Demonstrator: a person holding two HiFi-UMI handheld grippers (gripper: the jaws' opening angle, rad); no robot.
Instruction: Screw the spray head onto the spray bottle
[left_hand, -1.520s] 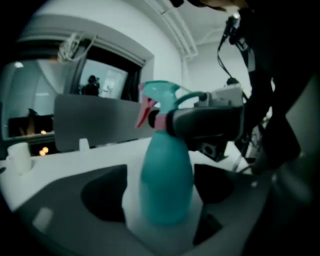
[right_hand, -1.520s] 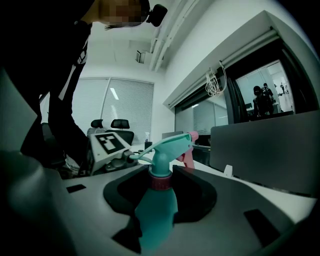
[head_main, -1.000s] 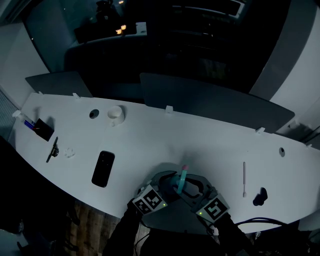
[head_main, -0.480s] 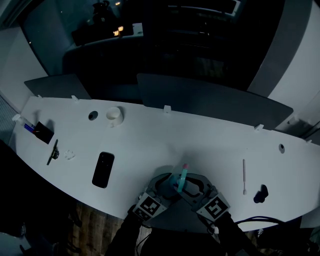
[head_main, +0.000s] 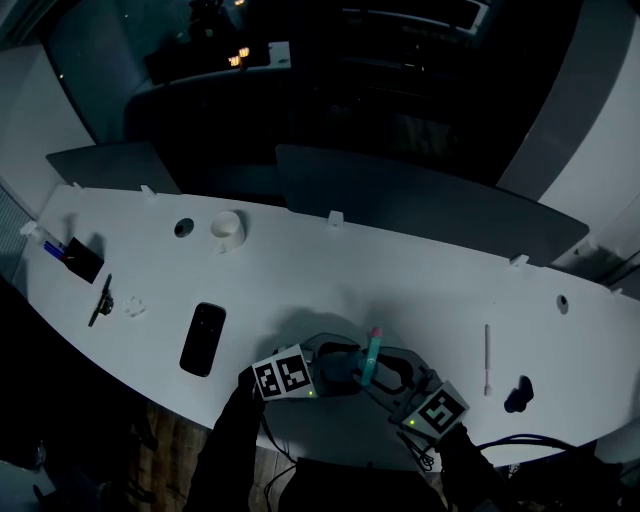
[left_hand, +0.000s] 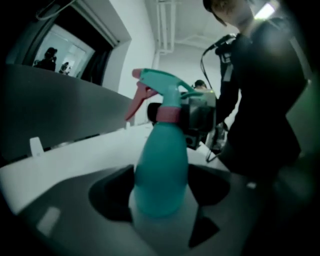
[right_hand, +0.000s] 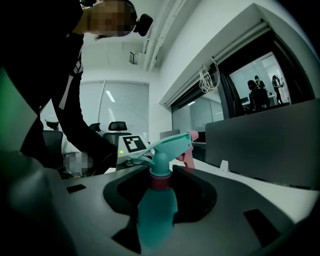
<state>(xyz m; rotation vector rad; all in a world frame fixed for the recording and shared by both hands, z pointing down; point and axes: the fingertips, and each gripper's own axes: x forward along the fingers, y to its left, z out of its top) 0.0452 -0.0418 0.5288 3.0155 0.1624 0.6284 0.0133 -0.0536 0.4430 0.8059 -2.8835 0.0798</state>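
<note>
A teal spray bottle (head_main: 369, 368) stands upright near the white table's front edge. Its teal spray head (left_hand: 162, 87), with a pink trigger, sits on the pink collar (left_hand: 166, 114) at the neck. My left gripper (head_main: 345, 366) comes at the bottle from the left. Its jaws have just been closing and now sit against the bottle's body (left_hand: 161, 175). My right gripper (head_main: 387, 376) reaches in from the right and is shut on the bottle's body (right_hand: 156, 215), below the collar (right_hand: 160, 182). The two grippers face each other across the bottle.
On the table (head_main: 300, 280) a black phone (head_main: 203, 338) lies at the left. A white cup (head_main: 228, 229) and a black holder (head_main: 80, 258) stand further back. A white stick (head_main: 488, 357) and a small black object (head_main: 517, 394) lie at the right. Grey dividers (head_main: 420, 205) line the far edge.
My left gripper has swung round at the bottle; its marker cube has moved left and up in the head view. The bottle and my right gripper have stayed in place.
</note>
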